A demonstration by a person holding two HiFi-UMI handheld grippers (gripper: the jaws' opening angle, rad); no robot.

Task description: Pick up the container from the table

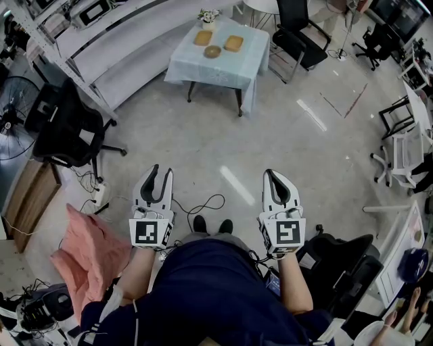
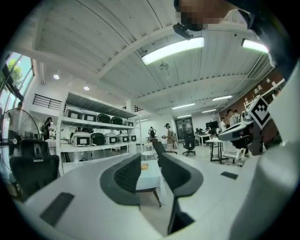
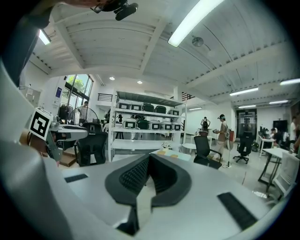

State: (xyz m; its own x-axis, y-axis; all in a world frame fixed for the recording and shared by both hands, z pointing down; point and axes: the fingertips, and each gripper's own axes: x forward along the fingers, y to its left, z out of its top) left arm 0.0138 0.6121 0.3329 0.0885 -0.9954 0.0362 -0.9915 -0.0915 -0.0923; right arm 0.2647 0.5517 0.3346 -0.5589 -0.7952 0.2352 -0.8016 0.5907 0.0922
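A small table with a pale blue cloth (image 1: 223,71) stands far ahead across the floor. On it lie two square tan containers (image 1: 233,43) (image 1: 203,37) and a round one (image 1: 212,51), with a flower pot (image 1: 208,15) behind them. My left gripper (image 1: 162,171) is held low near the person's waist, open, with nothing between its fingers. Through its gap the left gripper view shows the distant table (image 2: 149,180). My right gripper (image 1: 270,174) is level beside it, shut and empty, its tips (image 3: 149,157) meeting. The right gripper view has the table (image 3: 180,156) just right of the tips.
Bare floor lies between me and the table. A black office chair (image 1: 67,128) and a fan (image 1: 10,115) stand at the left, another chair (image 1: 301,37) right of the table. A pink cloth (image 1: 88,257) and a cable (image 1: 203,203) lie nearby. Shelves of appliances (image 2: 93,136) line the left wall.
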